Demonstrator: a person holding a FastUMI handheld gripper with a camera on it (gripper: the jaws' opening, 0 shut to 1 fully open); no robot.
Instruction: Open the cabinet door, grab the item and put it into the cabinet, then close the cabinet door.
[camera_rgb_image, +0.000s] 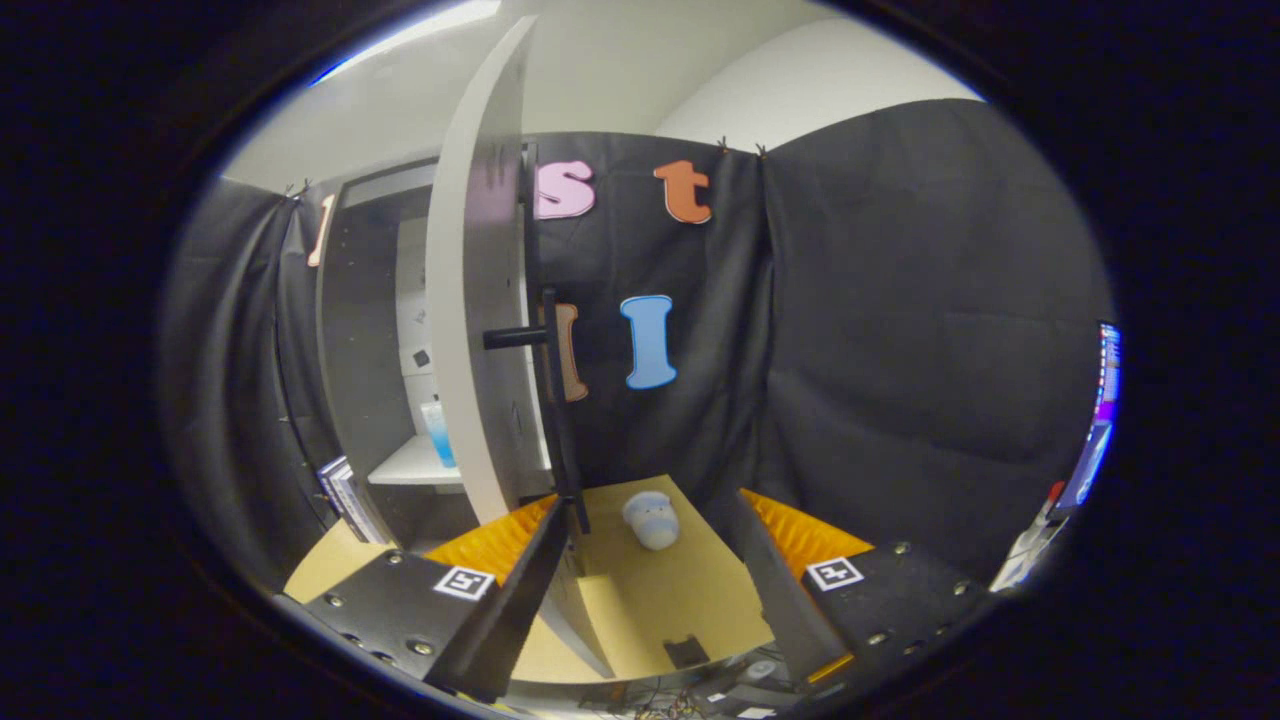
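White door (478, 300), black handle (553, 400)

**The table and the shelf, with what rests on them**

A light brown table (690, 600) carries the things. A small pale plush toy (652, 519) lies directly on it, beyond the gripper (650, 570) fingers and between them. The fingers are spread wide apart and hold nothing. The white cabinet (380, 330) stands at the left side of the table, its door (478, 300) swung open toward the camera. Inside, a white shelf (410, 465) carries a blue and clear bottle (437, 432), upright, partly hidden by the door. A small dark flat piece (686, 651) lies on the table near its front edge.
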